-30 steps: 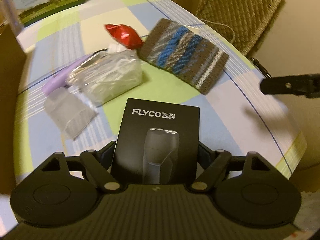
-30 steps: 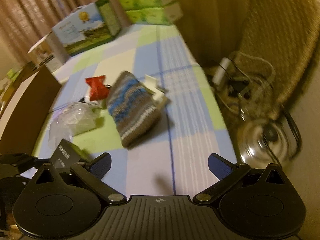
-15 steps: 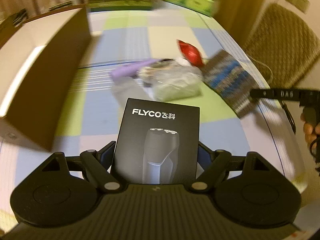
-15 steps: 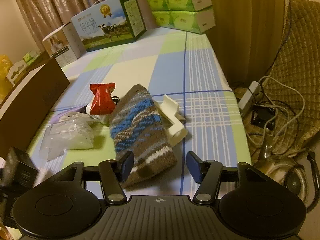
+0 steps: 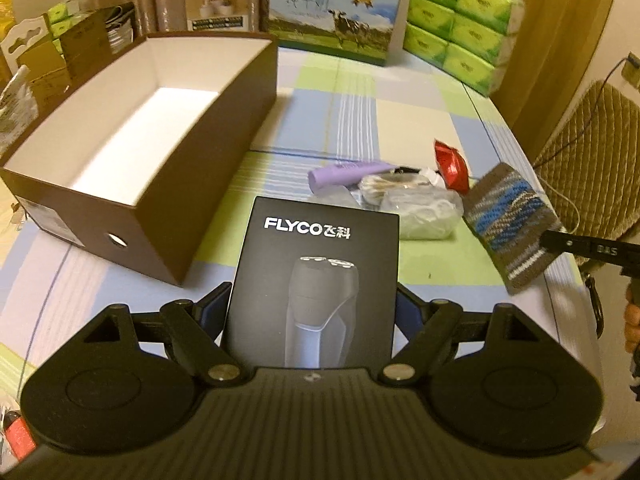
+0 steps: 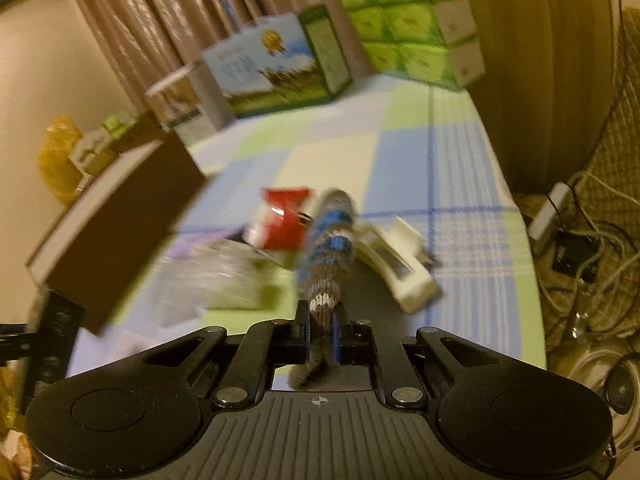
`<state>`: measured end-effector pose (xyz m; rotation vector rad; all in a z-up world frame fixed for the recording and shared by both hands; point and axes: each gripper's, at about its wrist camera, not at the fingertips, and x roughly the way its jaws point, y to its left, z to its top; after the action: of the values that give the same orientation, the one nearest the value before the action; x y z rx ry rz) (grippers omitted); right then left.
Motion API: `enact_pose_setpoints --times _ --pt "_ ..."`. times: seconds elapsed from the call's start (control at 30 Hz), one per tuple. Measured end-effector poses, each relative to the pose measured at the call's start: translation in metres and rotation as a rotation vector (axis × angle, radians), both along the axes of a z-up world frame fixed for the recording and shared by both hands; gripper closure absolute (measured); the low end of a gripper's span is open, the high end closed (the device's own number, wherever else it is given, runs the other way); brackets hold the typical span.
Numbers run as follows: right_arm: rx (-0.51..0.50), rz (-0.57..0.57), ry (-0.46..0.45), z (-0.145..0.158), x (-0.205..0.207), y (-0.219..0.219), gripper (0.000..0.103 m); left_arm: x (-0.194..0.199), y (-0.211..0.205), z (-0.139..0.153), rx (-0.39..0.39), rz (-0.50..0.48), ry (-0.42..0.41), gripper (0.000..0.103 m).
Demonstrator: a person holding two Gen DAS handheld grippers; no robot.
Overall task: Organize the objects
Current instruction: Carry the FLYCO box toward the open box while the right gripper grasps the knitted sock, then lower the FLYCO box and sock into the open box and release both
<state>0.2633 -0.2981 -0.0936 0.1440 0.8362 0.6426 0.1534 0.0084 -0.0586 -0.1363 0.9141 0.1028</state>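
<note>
Our left gripper (image 5: pixel 314 308) clamps the black FLYCO shaver box (image 5: pixel 316 280); our right gripper (image 6: pixel 322 326) pinches the striped brown-and-blue knitted pouch (image 6: pixel 328 256)

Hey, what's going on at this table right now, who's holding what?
A person is tidying with two handheld grippers. The left gripper is clamped on a black FLYCO shaver box, held above the tablecloth near the open brown box. The right gripper has pinched the end of the striped knit pouch. A red snack packet, a white hair claw clip, a purple tube and a clear plastic bag lie on the table.
</note>
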Motion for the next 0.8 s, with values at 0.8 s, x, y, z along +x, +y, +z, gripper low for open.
enact_pose_setpoints --times 0.8 --pt "0.191 0.159 -0.15 0.112 -0.082 0.167 0.097 0.025 0.116 0.078 -0.03 -0.131 -0.149 0.024"
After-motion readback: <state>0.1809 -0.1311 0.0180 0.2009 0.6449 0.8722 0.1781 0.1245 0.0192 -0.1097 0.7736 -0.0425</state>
